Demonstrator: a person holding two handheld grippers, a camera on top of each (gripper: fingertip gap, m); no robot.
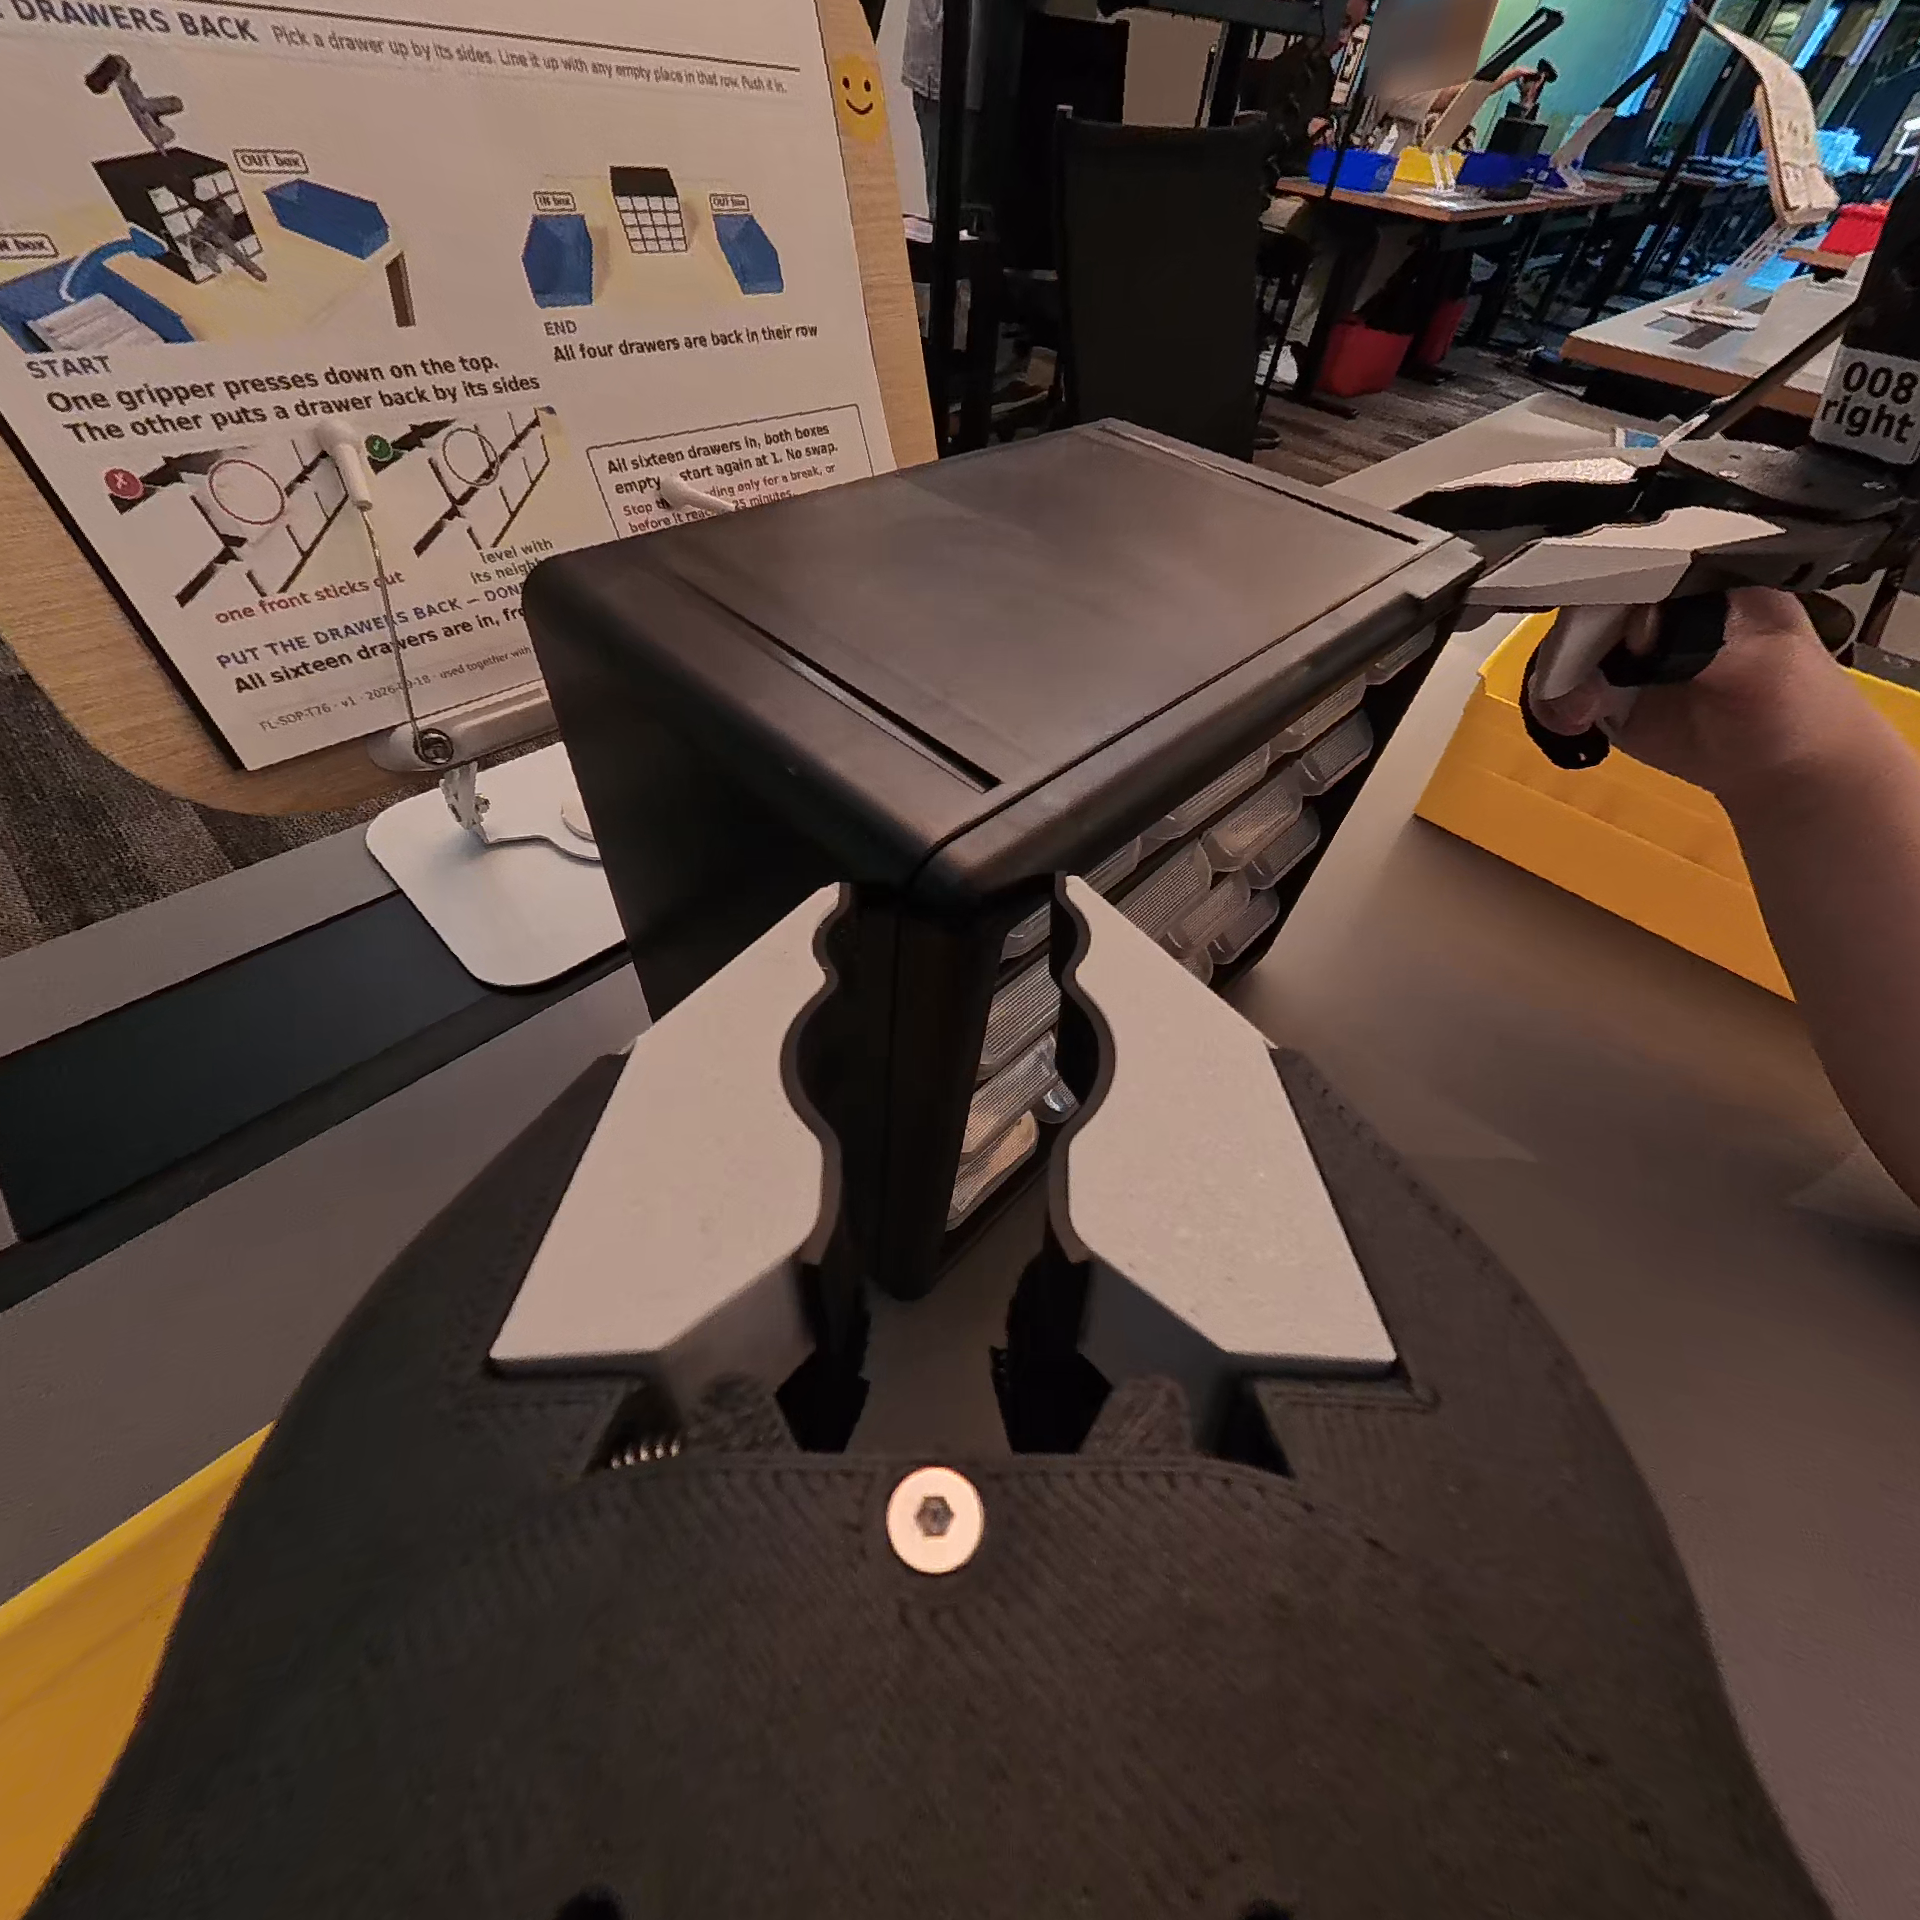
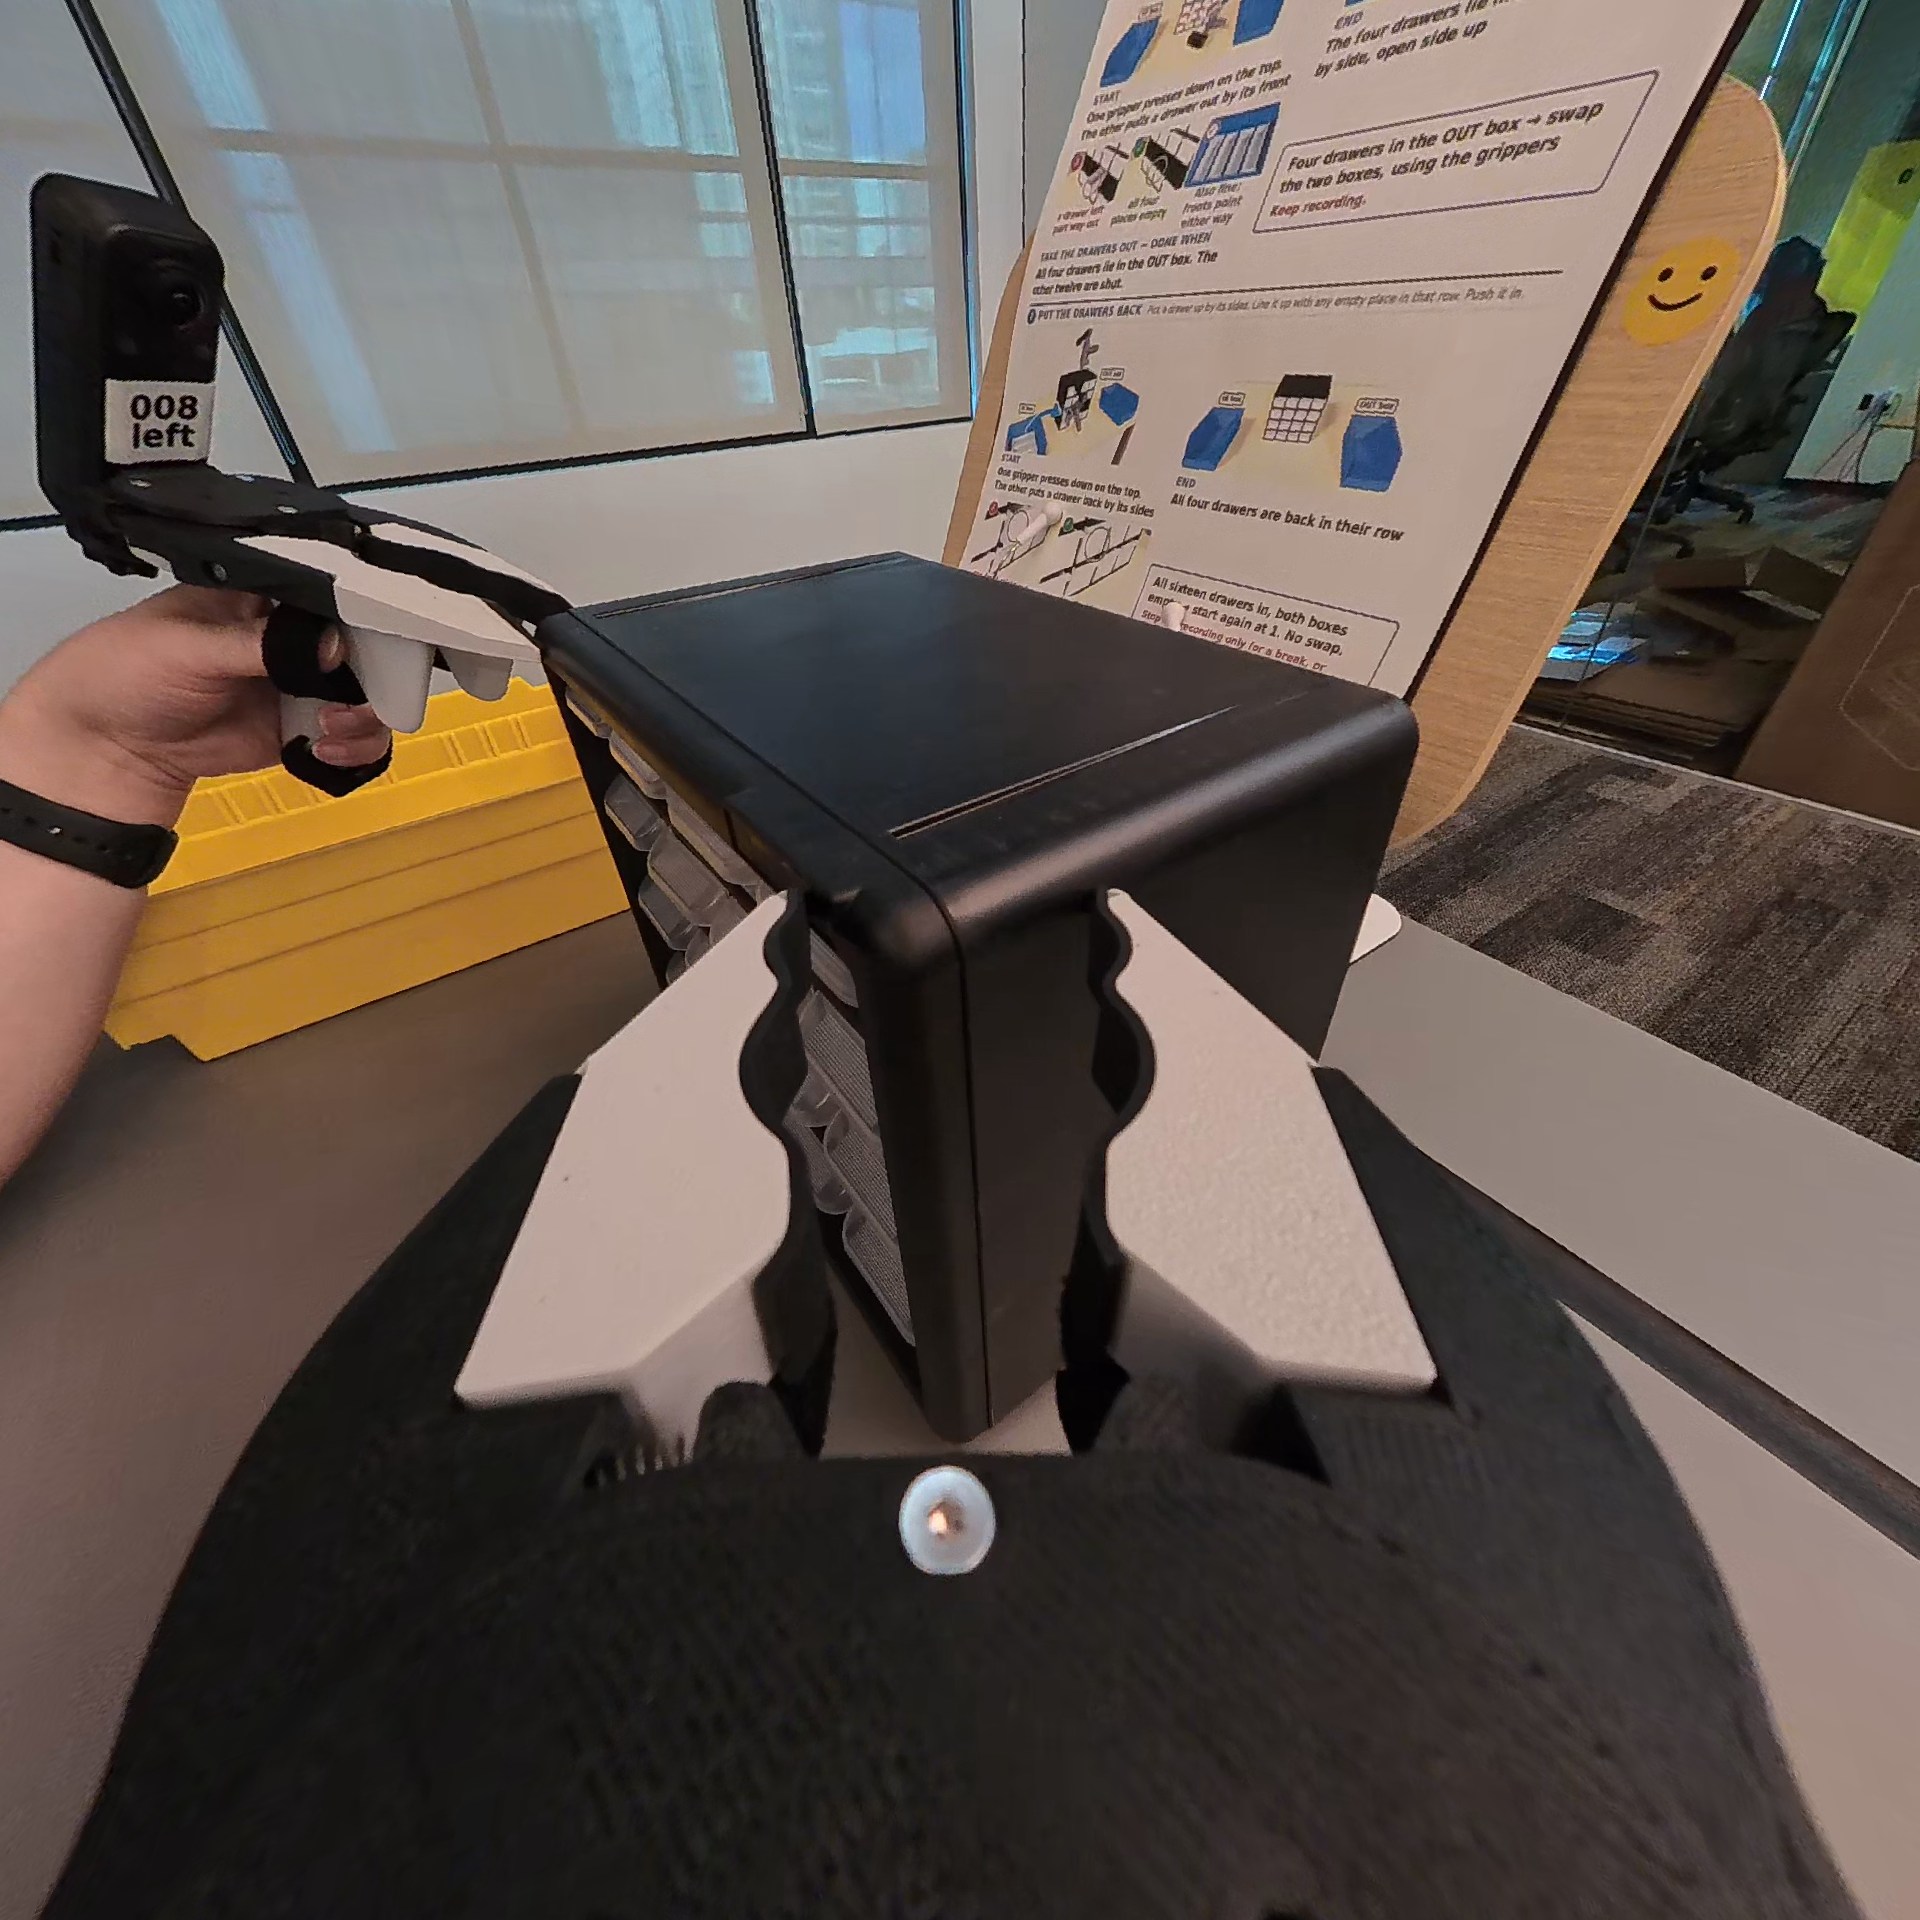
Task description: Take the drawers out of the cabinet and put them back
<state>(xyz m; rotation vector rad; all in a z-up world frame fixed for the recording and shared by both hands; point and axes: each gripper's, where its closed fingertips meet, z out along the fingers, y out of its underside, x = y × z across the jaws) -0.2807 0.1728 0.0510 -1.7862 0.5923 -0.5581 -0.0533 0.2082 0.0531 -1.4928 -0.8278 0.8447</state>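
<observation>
A black cabinet [image 1: 1039, 644] with clear drawers [image 1: 1226, 831] in its front stands on the grey table [image 1: 1455, 1091]. My left gripper [image 1: 951, 904] straddles its top front left corner, fingers closed in on the corner edge. It also shows in the right wrist view [image 2: 520, 623], touching that corner. My right gripper [image 2: 940, 914] grips the top front right corner of the cabinet [image 2: 935, 707] the same way and shows in the left wrist view [image 1: 1475, 566]. The drawers [image 2: 665, 862] look pushed in.
A yellow bin [image 1: 1621, 810] sits right of the cabinet, another [image 2: 364, 883] left of it, close to my left hand. An instruction board [image 1: 416, 312] on a white base [image 1: 488, 883] stands just behind the cabinet. Other tables and chairs are farther back. The tips of one gripper are about 25 cm away from the tips of the other.
</observation>
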